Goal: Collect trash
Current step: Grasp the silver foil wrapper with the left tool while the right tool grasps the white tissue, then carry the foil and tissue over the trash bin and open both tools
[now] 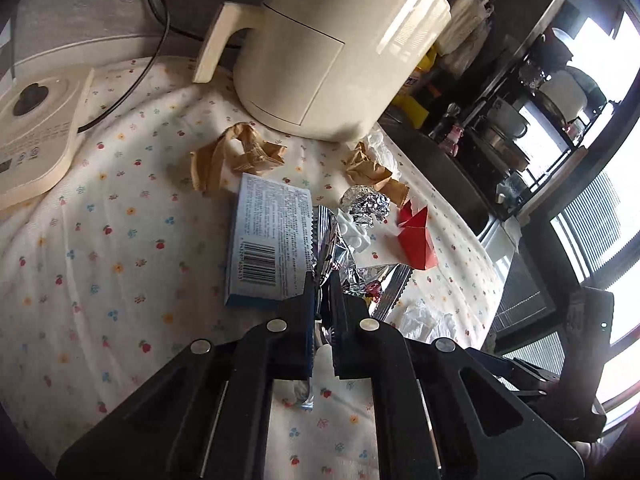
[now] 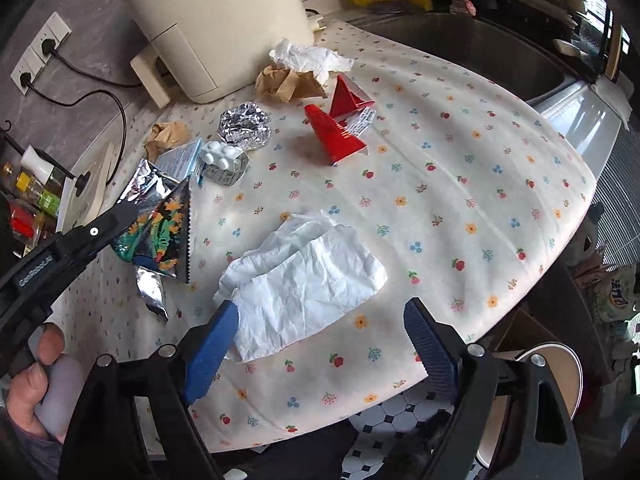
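My left gripper (image 1: 322,280) is shut on a silver foil snack wrapper (image 1: 332,248), seen from the right wrist view as a colourful printed foil bag (image 2: 160,232) held above the cloth by the left gripper (image 2: 136,210). My right gripper (image 2: 320,316) is open, its blue pads (image 2: 212,344) either side of a crumpled white tissue (image 2: 304,280) on the tablecloth. Other trash lies farther back: a blue box (image 1: 268,240), a foil ball (image 2: 244,124), red cartons (image 2: 336,132), brown paper (image 2: 288,82), a white pill blister (image 2: 222,156).
A cream air fryer (image 2: 216,20) stands at the back of the flowered tablecloth (image 2: 460,168). A cream cooker (image 1: 36,132) with a black cord sits left. Another tissue (image 2: 308,58) lies by the fryer. A sink (image 2: 460,44) is at the back right; a bin (image 2: 536,392) stands below the table edge.
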`<state>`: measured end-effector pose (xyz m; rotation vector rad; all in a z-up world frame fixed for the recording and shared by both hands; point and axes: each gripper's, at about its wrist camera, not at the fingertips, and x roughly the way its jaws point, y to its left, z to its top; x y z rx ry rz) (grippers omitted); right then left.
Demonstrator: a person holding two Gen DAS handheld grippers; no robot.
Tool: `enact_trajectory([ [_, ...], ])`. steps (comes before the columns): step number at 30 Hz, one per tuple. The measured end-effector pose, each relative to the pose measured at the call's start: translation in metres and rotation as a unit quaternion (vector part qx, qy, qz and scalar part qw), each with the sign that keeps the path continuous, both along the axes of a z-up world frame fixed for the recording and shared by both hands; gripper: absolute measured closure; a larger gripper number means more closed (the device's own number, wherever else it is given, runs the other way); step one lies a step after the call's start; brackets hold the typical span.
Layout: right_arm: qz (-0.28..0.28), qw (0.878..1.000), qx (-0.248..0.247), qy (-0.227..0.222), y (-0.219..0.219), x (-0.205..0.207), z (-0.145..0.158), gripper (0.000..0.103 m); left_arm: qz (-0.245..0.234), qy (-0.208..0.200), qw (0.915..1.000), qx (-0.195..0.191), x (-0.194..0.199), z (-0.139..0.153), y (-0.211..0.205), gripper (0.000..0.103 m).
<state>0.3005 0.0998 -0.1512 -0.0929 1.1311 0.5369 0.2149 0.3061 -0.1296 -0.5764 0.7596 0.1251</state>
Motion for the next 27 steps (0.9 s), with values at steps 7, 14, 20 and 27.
enact_trajectory([
  [7, 0.062, 0.997, -0.04, -0.026, 0.027, -0.001, -0.009, 0.018, 0.052, -0.022, 0.9984, 0.007, -0.047, 0.012, 0.015, 0.096],
  [14, 0.104, 0.991, -0.059, -0.053, 0.041, -0.002, -0.005, 0.085, 0.112, -0.021, 0.9935, -0.004, -0.08, 0.009, 0.017, 0.096],
  [20, 0.128, 0.989, -0.041, -0.063, 0.028, -0.009, 0.012, 0.093, 0.119, -0.026, 0.9926, 0.003, -0.086, 0.015, -0.008, 0.096],
  [27, 0.113, 0.991, -0.009, -0.07, -0.022, -0.008, 0.036, 0.094, 0.098, -0.02, 0.9948, 0.014, -0.079, 0.019, -0.048, 0.096],
])
